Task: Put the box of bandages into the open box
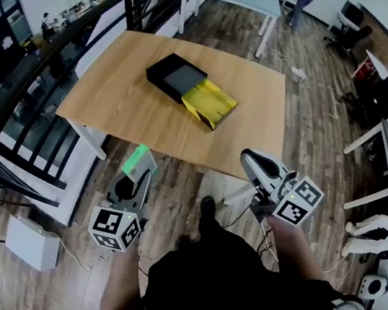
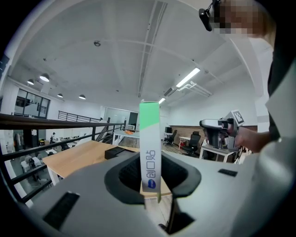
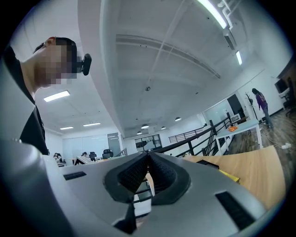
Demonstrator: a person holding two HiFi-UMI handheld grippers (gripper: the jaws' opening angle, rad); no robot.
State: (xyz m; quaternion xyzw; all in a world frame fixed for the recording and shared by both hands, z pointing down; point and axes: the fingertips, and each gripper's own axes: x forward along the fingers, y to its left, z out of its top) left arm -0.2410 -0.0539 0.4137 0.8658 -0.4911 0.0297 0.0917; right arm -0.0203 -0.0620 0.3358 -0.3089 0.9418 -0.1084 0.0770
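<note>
Left gripper (image 1: 136,178): clamped on the bandage box (image 2: 150,143), gripping its lower end, green end up; it is held over the floor, short of the near edge of the worktop (image 1: 120,104).
Right gripper (image 3: 148,172): jaws together with nothing between them; it is held low at right, also short of the worktop.
Open box (image 1: 181,80): sits mid-worktop, black with a yellow part at its near right; well apart from the bandage box.
Step in hand: carrying the bandage box to the open box; by my reading, barely begun.
Doing it well: carry it forward and right over the black hollow, tip it flat so its long side follows the hollow, lower it inside the walls, and only then part the jaws. The grip is on one end only, so move smoothly.
Spare gripper: could steady the open box's rim if it slides.
Hard to make out: whether the hollow is empty, and whether the yellow part is a lid or a liner. The bandage box shows only edge-on or as a green top.
</note>
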